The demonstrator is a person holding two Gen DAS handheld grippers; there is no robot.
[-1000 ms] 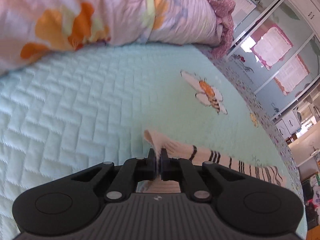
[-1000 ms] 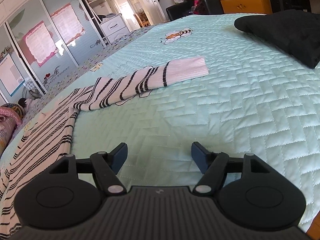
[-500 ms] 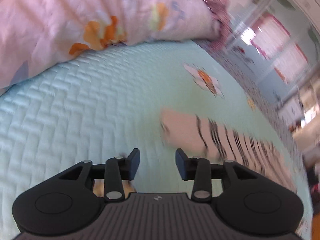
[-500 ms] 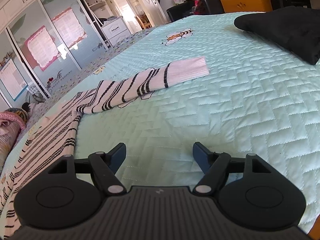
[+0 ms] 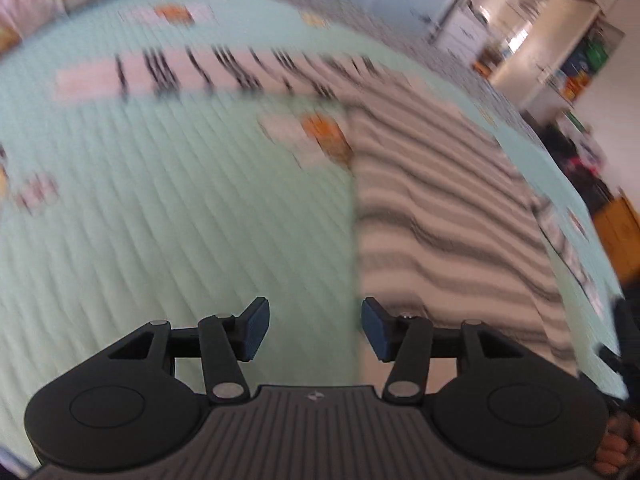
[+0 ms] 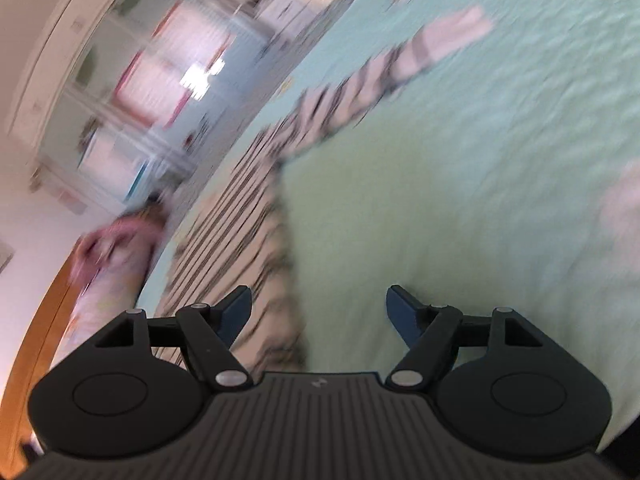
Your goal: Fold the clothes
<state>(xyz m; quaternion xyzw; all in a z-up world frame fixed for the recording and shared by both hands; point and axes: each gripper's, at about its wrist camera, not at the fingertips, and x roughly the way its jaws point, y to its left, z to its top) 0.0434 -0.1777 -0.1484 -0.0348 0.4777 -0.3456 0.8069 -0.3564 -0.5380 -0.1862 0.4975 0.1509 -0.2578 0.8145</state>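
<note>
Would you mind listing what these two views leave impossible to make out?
- Striped top, left wrist view: hem hidden behind the left gripper, whose jaws are opening, empty.
- Sleeve, right wrist view: motion blur smears the stripes.
- Pale shape, right wrist view: blurred, cut off at the edge, unidentifiable.
- Wardrobe posters: unreadable.

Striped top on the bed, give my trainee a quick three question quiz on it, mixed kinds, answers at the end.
1. True or false: the left gripper has the striped top clamped between its jaws.
2. What lies stretched out flat across the bedspread in the left wrist view: A) a sleeve, B) a towel, C) a belt?
3. Fill in: in the right wrist view the right gripper has its jaws ____.

Key:
1. False; the jaws are opening with nothing between them.
2. A, the top's sleeve.
3. Open, holding nothing.
</note>
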